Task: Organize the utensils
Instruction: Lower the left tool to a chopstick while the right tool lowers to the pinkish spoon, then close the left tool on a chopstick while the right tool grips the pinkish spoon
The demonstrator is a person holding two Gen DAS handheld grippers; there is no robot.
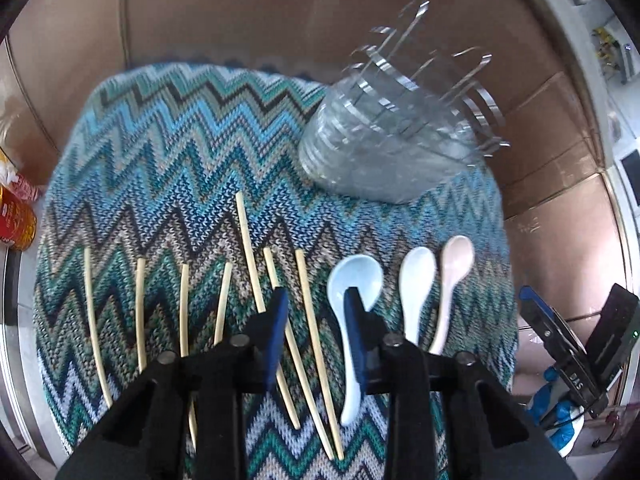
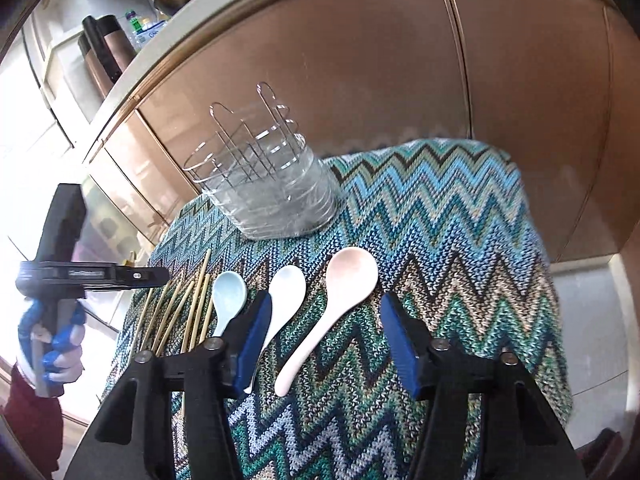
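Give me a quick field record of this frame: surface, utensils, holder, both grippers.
surface: zigzag knit cloth over a table
chopsticks: seven, lying loose on the cloth, left of the spoons
spoons: three side by side: pale blue spoon, white spoon, pink spoon
holder: clear holder with wire dividers, behind the utensils, nothing in it
left gripper: open, over two chopsticks, gripping nothing
right gripper: open, over the pink spoon's handle, not pressing it
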